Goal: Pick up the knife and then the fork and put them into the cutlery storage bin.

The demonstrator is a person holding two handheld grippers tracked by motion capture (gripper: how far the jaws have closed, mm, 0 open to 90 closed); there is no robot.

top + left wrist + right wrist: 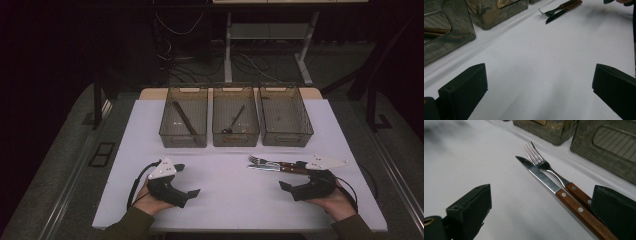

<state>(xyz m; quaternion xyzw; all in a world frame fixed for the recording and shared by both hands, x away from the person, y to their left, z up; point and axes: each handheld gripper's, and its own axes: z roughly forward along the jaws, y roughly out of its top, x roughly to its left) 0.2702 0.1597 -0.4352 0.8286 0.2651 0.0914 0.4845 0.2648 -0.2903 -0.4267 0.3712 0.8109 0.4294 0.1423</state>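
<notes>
My left hand-held gripper (192,192) stands wide, nothing between its jaws, over bare worktop (230,200) with free room toward the front edge. My right hand-held gripper (283,186) is also wide, holding nothing. The fork (544,165) and knife (541,176) lie side by side, touching, just beyond it; one jaw hides their handle ends. Three bins (285,137) line the far edge. No legible markings.

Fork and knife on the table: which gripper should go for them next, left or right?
Right, probably. The right gripper sits open beside the fork and knife; the left gripper, also open, is across the table.
</notes>
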